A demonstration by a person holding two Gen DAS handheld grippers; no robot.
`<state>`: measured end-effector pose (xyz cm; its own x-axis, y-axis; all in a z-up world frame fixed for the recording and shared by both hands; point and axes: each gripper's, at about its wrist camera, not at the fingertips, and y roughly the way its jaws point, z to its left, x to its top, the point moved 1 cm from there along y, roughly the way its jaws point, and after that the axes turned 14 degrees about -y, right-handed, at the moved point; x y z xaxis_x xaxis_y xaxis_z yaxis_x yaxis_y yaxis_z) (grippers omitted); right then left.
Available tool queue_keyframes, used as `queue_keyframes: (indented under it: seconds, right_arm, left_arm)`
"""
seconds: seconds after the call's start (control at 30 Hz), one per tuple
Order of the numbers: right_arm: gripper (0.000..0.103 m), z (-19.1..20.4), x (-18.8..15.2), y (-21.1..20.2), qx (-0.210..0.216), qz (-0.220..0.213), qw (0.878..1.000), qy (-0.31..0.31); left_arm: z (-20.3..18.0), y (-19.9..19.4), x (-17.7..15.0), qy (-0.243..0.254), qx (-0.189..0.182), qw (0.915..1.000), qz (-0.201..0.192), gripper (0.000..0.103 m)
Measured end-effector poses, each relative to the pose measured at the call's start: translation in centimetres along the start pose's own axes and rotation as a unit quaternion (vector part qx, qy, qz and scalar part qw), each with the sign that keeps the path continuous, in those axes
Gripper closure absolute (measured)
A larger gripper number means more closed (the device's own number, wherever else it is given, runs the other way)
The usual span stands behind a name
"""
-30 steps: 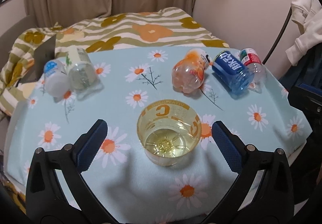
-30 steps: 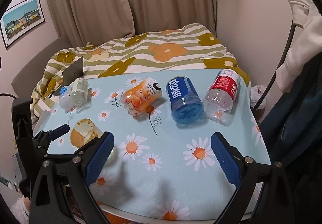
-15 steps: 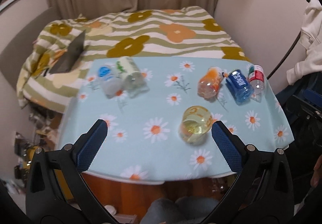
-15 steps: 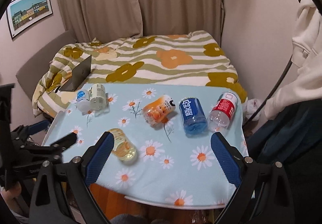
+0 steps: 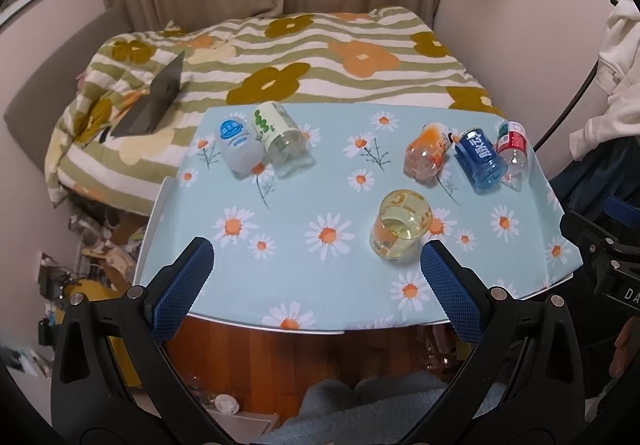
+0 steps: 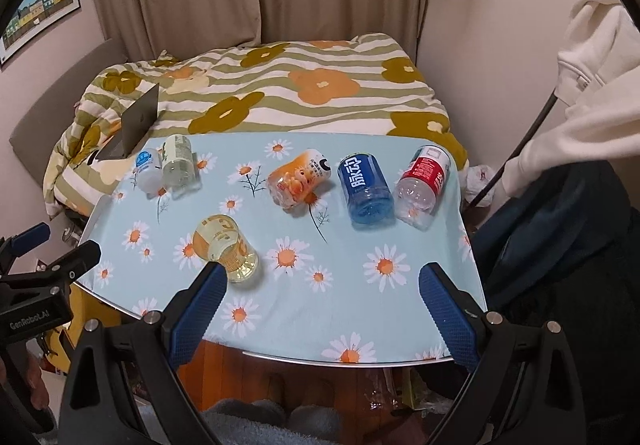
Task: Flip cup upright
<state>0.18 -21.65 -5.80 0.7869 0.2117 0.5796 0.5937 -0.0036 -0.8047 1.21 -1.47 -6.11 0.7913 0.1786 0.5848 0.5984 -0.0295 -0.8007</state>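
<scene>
A clear yellow cup (image 5: pixel 400 225) with orange print stands mouth-up on the daisy tablecloth (image 5: pixel 304 269), near the front right; it also shows in the right wrist view (image 6: pixel 225 248) at front left. My left gripper (image 5: pixel 316 285) is open and empty, held back over the table's front edge, apart from the cup. My right gripper (image 6: pixel 320 299) is open and empty, also back at the front edge. The left gripper (image 6: pixel 52 253) shows at the far left of the right wrist view.
Several cups lie on their sides: a white one (image 5: pixel 238 143) and a green-print one (image 5: pixel 278 133) at back left, an orange one (image 5: pixel 426 155), a blue one (image 5: pixel 480 159) and a red-label one (image 5: pixel 514 153) at back right. A bed with a laptop (image 5: pixel 154 105) lies behind.
Both grippers have pulled back and up from the table, so more of it shows. The yellow cup has stayed standing where it was.
</scene>
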Motion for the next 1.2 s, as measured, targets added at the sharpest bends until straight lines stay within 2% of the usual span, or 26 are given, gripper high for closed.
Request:
queue_keyframes:
  seconds: [0.23, 1.2]
  right_arm:
    - [0.007, 0.1, 0.7, -0.4, -0.006, -0.008, 1.0, 0.004]
    - [0.007, -0.8, 1.7, -0.3, -0.011, -0.016, 1.0, 0.012]
  left_arm:
    - [-0.2, -0.4, 0.7, 0.005, -0.002, 0.9999, -0.012, 0.0]
    - [-0.5, -0.4, 1.5, 0.006, -0.003, 0.9999, -0.016, 0.0]
